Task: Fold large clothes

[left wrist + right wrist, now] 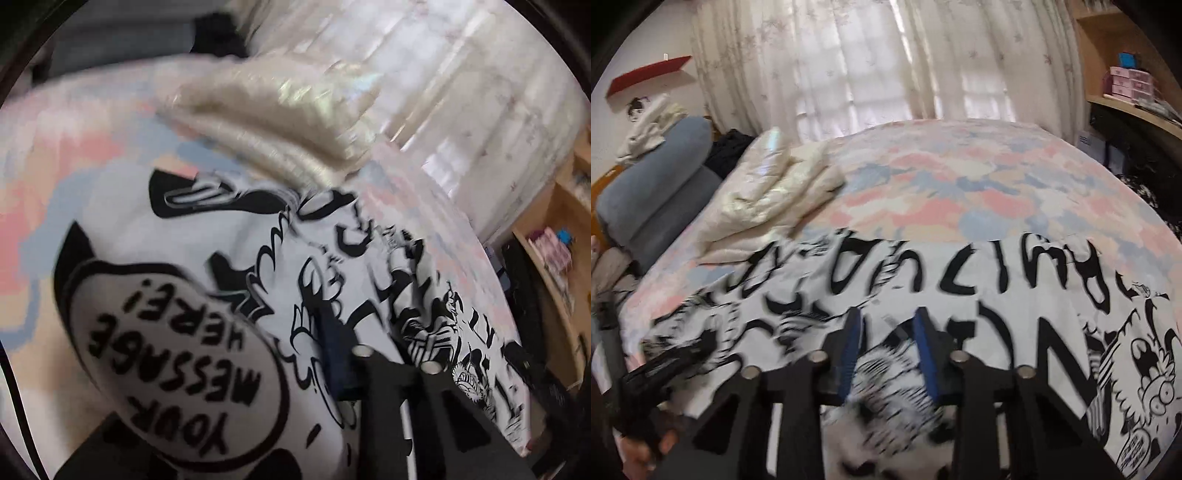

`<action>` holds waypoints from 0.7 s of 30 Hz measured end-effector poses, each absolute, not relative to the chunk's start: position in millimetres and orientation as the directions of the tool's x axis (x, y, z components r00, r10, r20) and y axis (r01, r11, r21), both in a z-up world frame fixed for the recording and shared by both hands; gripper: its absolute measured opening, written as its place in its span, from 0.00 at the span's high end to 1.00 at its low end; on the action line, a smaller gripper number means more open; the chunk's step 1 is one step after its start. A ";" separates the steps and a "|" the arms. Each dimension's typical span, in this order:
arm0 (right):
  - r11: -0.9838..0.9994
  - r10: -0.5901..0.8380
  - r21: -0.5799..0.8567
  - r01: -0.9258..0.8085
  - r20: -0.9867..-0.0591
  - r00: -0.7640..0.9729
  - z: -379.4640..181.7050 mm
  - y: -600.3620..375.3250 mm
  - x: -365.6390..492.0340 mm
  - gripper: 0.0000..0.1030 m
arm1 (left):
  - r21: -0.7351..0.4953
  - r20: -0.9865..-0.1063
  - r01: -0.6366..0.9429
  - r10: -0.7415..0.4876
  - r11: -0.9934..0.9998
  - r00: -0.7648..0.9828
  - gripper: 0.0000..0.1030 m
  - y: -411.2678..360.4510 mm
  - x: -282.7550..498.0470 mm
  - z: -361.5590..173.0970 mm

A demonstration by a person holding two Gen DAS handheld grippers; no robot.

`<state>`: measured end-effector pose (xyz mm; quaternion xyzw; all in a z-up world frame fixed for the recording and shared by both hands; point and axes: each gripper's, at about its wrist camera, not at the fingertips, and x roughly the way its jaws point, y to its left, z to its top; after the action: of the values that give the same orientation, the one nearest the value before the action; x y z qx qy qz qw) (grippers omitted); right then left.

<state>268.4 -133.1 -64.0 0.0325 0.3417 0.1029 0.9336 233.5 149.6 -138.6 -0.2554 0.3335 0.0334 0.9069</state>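
- Sheer curtains [886, 62] are hanging behind a bed [960, 192] dressed in a pastel pink, blue and cream cover.
- At the far left in the right wrist view, grey-blue pillows [657, 184] are leaning at the head of the bed, with a cream quilted garment [768, 184] lying crumpled just beside them.
- Across the near part of the bed, a white cloth printed with black cartoon drawings [960, 295] is lying spread out; this is the large piece being folded.
- The left gripper [354, 354] is sitting low over that cloth, its fingers [332, 350] looking nearly together; motion blur is hiding whether fabric is pinched between them.
- A speech bubble reading "YOUR MESSAGE HERE!" [173, 354] is showing on the cloth to the left of that gripper.
- The right gripper [888, 350] is pointing down at the cloth, its blue-padded fingers [849, 350] standing apart with printed fabric showing in the gap; the pads are not visibly pressing on it.
- On the right, wooden shelves [1126, 85] are holding pink boxes [1126, 85].
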 end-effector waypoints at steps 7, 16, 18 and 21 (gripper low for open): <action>0.980 0.187 0.105 -0.167 -0.767 0.614 -128.2 -140.1 298.0 0.86 | -0.262 -0.533 -0.142 -0.020 0.955 0.846 0.90 111.1 219.1 -95.5; 0.965 0.261 0.181 -0.190 -0.731 0.630 -135.7 -151.9 295.5 0.86 | -0.182 -0.452 0.026 -0.107 0.983 0.885 0.92 41.9 211.4 -37.5; 0.956 0.293 0.224 -0.188 -0.728 0.620 -135.1 -156.2 296.2 0.86 | -0.150 -0.459 0.060 -0.123 0.987 0.880 0.92 20.4 213.9 -26.4; 0.918 0.392 0.352 -0.184 -0.727 0.564 -131.7 -168.3 302.0 0.86 | -0.108 -0.469 0.114 -0.152 0.988 0.870 0.92 -14.6 217.2 -12.1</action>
<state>302.0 -168.3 -131.7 0.1188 0.4368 0.1643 0.8764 217.2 -14.6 -12.1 -0.0382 0.2456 -0.0687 0.9662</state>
